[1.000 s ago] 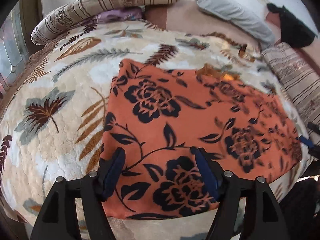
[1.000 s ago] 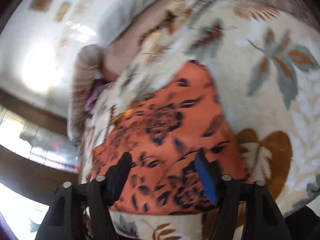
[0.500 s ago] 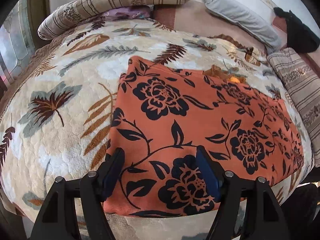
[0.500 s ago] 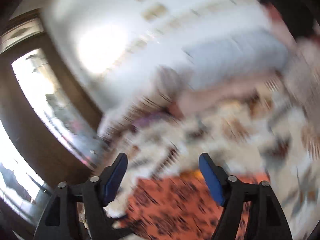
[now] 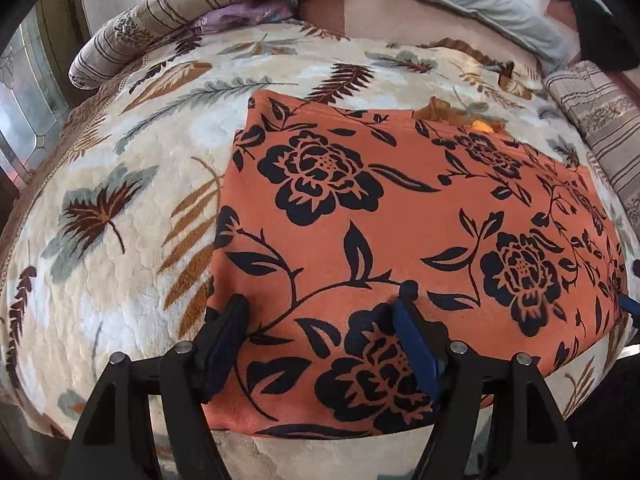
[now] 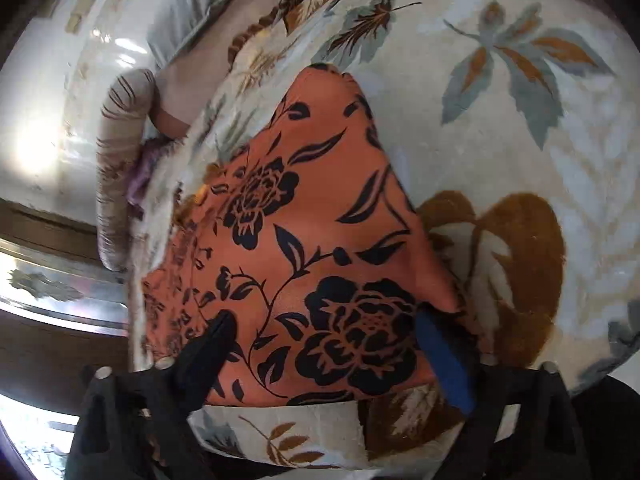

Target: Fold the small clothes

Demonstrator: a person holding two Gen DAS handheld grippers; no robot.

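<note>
Both jaw pairs spread wide, gripping nothing: our left gripper [image 5: 320, 312] sits over the near-left corner of the orange floral garment [image 5: 392, 216], our right gripper [image 6: 324, 336] over its near-right corner. We judge this pairing sets up 1 even fold. Garment lies flat on the leaf-print blanket [image 5: 120, 208].

My bed wears a cream blanket [image 5: 120, 288] printed with leaves. At eleven o'clock lies a striped bolster [image 5: 208, 4], at one o'clock a grey pillow [image 5: 480, 4], at two o'clock a striped cushion [image 5: 596, 120]. A leaded window [image 5: 24, 120] glows at nine o'clock.
</note>
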